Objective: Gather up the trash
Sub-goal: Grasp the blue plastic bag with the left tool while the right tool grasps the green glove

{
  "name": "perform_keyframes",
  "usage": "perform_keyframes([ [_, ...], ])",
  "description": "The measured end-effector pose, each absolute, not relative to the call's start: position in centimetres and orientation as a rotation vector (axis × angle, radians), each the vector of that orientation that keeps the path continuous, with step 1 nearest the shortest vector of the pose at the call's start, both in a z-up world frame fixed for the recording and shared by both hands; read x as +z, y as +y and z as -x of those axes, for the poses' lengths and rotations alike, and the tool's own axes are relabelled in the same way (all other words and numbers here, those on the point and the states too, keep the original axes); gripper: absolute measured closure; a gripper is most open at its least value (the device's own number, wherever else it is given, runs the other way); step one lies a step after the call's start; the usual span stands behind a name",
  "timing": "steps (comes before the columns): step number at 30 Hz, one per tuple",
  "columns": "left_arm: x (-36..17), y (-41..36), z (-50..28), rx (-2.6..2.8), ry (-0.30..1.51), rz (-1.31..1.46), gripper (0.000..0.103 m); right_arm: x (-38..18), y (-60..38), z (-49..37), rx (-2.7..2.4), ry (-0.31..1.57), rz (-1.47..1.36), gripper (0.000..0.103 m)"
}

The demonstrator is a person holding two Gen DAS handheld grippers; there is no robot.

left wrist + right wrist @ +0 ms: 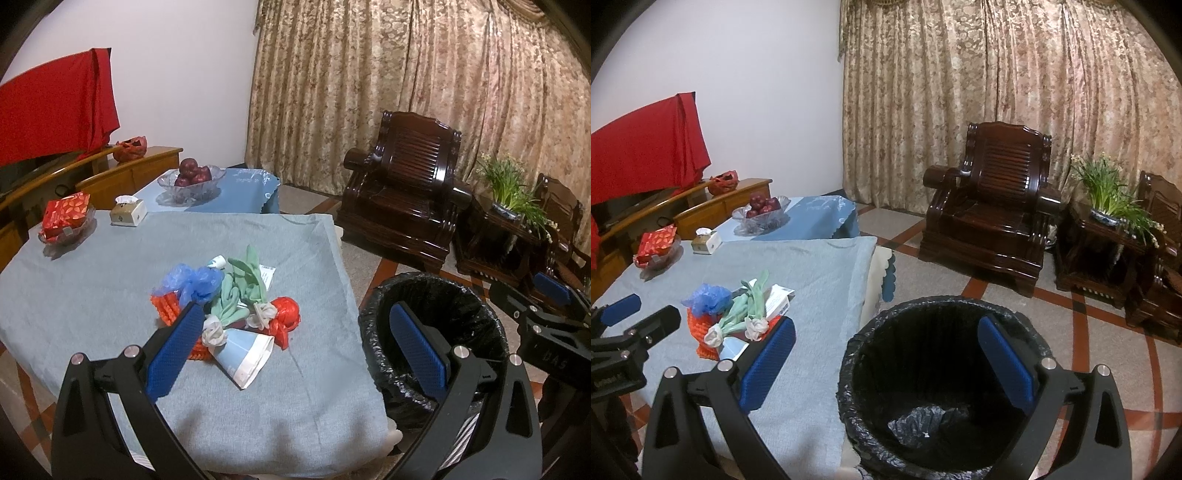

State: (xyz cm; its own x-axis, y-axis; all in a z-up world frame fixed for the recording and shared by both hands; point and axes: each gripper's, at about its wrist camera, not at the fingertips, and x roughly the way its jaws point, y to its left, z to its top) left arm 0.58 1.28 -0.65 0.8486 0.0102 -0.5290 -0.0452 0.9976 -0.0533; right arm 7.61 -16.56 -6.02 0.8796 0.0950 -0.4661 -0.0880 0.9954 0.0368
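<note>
A lived-in home sitting room: heavy patterned curtains [997, 110] cover the far wall, carved dark wooden armchairs [990, 210] flank a potted plant [1108, 199], and a cloth-covered table [110, 277] carries a glass bowl of apples [192, 177] and a tissue box [127, 211].

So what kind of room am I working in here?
Probably a home living room: a dark carved wooden armchair, floor-length patterned beige curtains, and a glass bowl of red apples on a cloth-covered table.
</note>
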Motion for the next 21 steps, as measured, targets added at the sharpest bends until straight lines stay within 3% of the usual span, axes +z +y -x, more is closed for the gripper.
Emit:
perform_keyframes([
  [15, -6.0, 11.7, -3.7, 0.207, 0.581, 0.083, 0.005, -9.0, -9.8, -13.9, 0.271, 0.550, -0.015, 0.006],
  [21, -6.8, 13.7, -6.1, 0.216, 0.604, 0.093, 0.005, -10.6, -6.8, -18.0, 0.323, 0.610, -0.009, 0.019],
])
